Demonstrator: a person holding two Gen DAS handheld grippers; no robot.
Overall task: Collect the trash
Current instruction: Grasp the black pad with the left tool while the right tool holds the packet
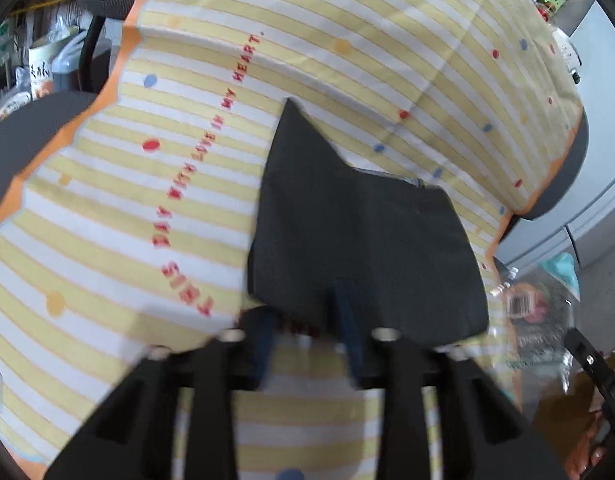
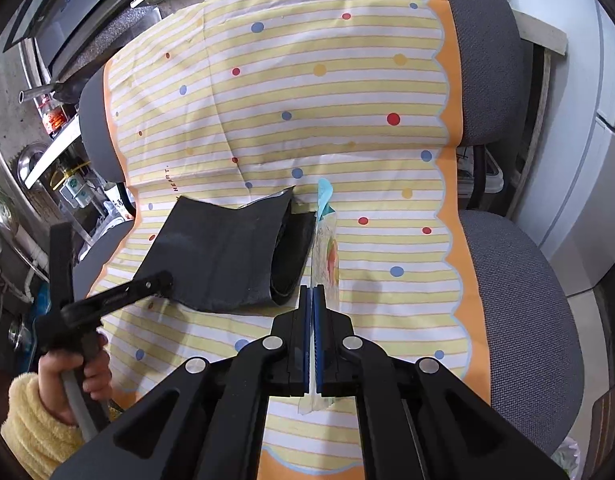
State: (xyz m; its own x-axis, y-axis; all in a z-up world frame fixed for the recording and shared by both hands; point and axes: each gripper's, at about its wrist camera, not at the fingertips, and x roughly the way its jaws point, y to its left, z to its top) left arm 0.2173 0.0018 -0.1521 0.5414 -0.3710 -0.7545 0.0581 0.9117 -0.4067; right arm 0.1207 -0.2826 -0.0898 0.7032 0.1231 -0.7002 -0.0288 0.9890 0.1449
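While you are holding both tools over the striped cloth [image 2: 327,92], your right gripper [image 2: 312,296] is squeezing a thin snack wrapper [image 2: 327,256] edge-on between its closed blue pads [image 2: 305,332]. This wrapper is standing upright in the pinch, and its light blue end is pointing to the far side, just right of the black bag [image 2: 223,256]. The bag is lying on the cloth with its open mouth turning toward the wrapper. Your left gripper [image 1: 311,332] is reaching the near edge of the bag [image 1: 359,240]; its fingers are standing apart, and I cannot tell if they are really gripping the edge, because the view is blurred. In the left wrist view the wrapper [image 1: 539,320] is showing at the right, beside the bag. The cloth [image 1: 147,200] is covering two grey chairs [image 2: 519,280], and your left hand [image 2: 87,372] is wearing a yellow fuzzy sleeve.
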